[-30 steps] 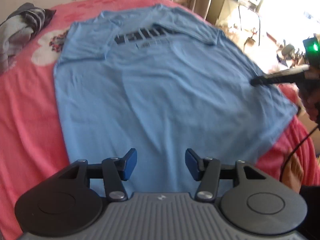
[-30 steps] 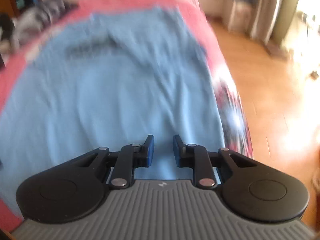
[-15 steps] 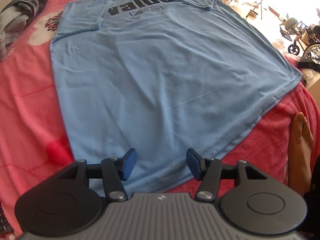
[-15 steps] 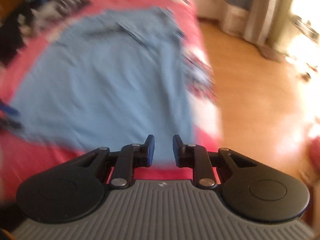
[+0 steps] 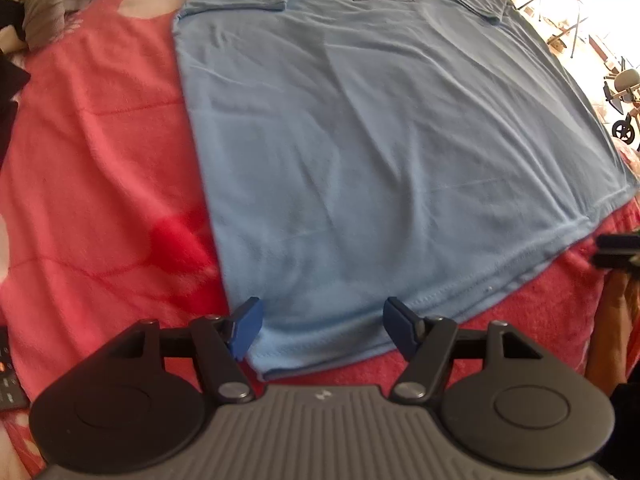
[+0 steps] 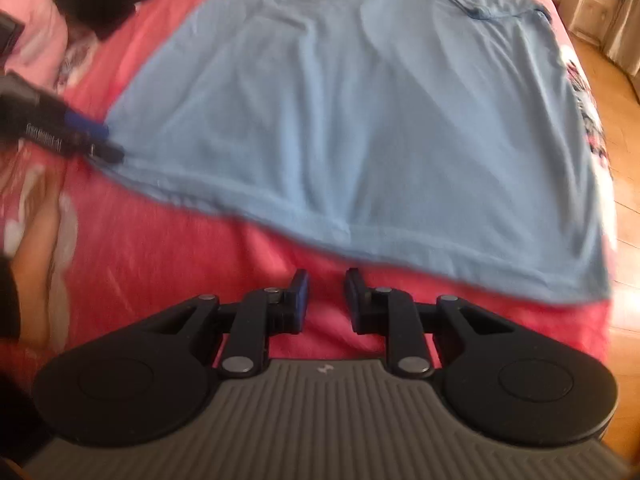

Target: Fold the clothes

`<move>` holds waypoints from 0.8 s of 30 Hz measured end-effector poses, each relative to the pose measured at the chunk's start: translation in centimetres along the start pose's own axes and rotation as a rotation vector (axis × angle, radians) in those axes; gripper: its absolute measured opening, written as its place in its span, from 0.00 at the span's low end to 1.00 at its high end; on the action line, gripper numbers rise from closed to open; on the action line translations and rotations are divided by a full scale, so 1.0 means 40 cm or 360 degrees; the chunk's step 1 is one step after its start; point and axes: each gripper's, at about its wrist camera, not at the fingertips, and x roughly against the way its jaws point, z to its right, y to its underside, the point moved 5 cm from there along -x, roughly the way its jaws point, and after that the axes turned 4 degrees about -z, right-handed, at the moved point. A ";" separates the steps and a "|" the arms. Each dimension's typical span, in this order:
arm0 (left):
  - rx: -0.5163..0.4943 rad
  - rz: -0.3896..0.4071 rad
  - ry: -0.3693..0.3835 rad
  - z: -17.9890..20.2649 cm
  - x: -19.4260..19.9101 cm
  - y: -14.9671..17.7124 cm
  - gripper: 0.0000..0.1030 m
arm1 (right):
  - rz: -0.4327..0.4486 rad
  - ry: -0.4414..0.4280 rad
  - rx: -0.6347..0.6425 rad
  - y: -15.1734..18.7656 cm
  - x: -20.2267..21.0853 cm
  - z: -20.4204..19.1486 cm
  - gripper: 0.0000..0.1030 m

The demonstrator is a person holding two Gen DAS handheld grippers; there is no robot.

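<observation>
Blue cotton fills both views: a light blue T-shirt (image 5: 400, 140) lies flat, print side up, on the pink blanket (image 5: 100, 180) of a bed, collar at the far end and hem nearest the cameras.

A second ago the left tongs (image 5: 320, 326) hovered over the middle of the shirt body. Now they sit right at the hem's near left corner, and their jaws are opening — the corner of the cloth shows between the two blue pads, but neither pad presses on it, so nothing is grasped yet. The right tongs (image 6: 323, 300) have swung off the shirt as well. They were above the cloth before; now they hang over bare blanket just short of the hem, toward the shirt's right corner, jaws set narrow with a clear gap and nothing in it. The right view is blurred, so fine contact there is hard to judge.

The shirt itself looks unmoved, still spread and unfolded. In my reading, both hands have backed down to the bottom edge to take one hem corner each, which would suit a first fold carrying the hem up toward the collar. The right tongs would need to open wider and reach the corner before that can start — the left pair is closer to ready.

A heap of grey clothes (image 5: 52, 4) waits at the far left.
</observation>
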 end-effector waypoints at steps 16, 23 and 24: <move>0.0243 -0.0038 -0.0120 -0.133 0.042 0.060 0.71 | -0.0046 -0.0384 0.0516 -0.147 -0.100 -0.294 0.21; 0.0363 0.0017 -0.0170 -0.168 0.065 0.044 0.71 | 0.0227 -0.0370 0.0631 -0.306 -0.046 -0.348 0.21; 0.0364 0.0028 -0.0189 -0.169 0.070 0.042 0.71 | 0.0250 -0.0366 0.0623 -0.322 -0.071 -0.360 0.21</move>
